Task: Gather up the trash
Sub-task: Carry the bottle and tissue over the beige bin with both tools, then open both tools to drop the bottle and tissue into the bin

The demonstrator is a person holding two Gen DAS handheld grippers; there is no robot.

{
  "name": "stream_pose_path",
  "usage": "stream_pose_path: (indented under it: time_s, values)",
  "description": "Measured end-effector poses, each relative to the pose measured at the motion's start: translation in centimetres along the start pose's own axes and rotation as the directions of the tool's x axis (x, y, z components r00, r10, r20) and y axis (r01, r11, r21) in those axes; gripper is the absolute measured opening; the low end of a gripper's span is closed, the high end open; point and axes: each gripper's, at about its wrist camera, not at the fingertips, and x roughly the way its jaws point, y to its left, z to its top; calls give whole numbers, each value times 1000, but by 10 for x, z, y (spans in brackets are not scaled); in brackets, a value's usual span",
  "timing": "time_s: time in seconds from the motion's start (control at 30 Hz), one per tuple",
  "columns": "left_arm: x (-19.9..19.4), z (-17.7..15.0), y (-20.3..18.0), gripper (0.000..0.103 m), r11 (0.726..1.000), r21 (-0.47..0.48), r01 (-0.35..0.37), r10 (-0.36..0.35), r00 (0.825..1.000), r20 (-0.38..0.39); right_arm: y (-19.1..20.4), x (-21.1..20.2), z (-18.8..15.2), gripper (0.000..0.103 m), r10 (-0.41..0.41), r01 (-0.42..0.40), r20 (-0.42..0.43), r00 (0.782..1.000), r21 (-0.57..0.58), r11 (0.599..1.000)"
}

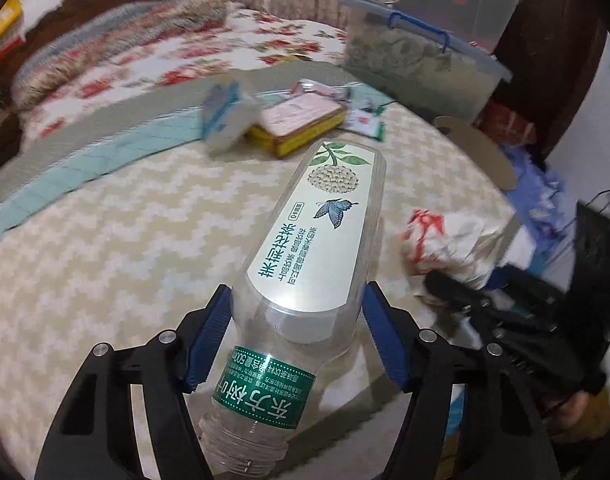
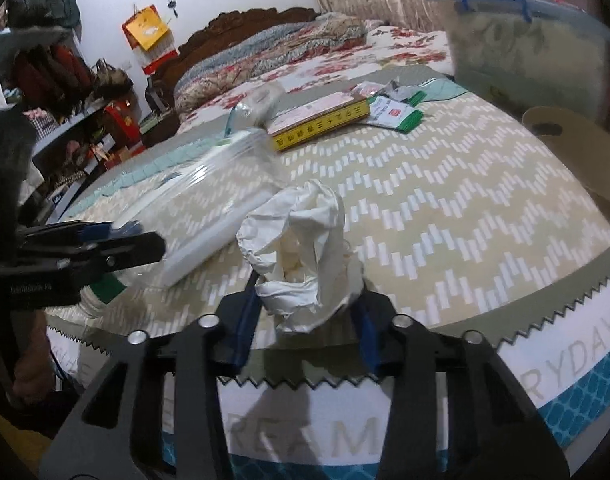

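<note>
While left gripper [image 1: 295,334] clamps bottle [image 1: 305,264], long axis toward 1 o'clock, right gripper [image 2: 307,312] pinches crumpled tissue [image 2: 301,248].

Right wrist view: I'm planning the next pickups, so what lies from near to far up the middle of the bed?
Right gripper closed on the crumpled white paper → yellow-edged book → green-and-white packet → floral quilt.
</note>
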Motion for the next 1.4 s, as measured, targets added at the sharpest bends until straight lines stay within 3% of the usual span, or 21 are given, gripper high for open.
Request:
stream_pose_path:
  time_s: [0.23, 0.4, 0.53, 0.67, 0.73, 0.87, 0.97, 1.1, 1.4]
  values:
    - [46, 53, -61, 63, 984, 86, 155, -153, 988, -35, -73, -22, 7, 42, -98, 87, 69, 993, 146, 986]
    - [84, 108, -133, 63, 949, 179, 260, -254, 966, -57, -143, -35, 30, 42, -181, 147, 104, 978, 272, 951]
    - [127, 148, -179, 64, 935, 198, 295, -280, 955, -98, -202, -37, 49, 43, -223, 172, 95, 970, 380, 909]
    - [171, 183, -218, 68, 945, 206, 255, -229, 963, -145, -246, -34, 69, 67, -266, 209, 66, 962, 447, 870]
    - [174, 191, -222, 70, 950, 199, 243, -217, 966, -142, -251, -39, 71, 70, -303, 231, 90, 949, 456, 859]
    - [152, 192, -213, 86, 950, 212, 231, -222, 973, -66, -244, -49, 59, 70, -305, 212, 138, 942, 459, 863]
    - [129, 186, -196, 86, 951, 206, 230, -230, 973, -28, -229, -58, 49, 70, -313, 201, 181, 933, 458, 866]
    - [96, 169, -165, 86, 959, 181, 220, -229, 973, 31, -196, -60, 35, 70, -294, 183, 197, 935, 440, 879]
    - [29, 105, -61, 86, 992, 102, 79, -91, 988, 121, -116, -48, 13, 70, -187, 118, 180, 966, 339, 933]
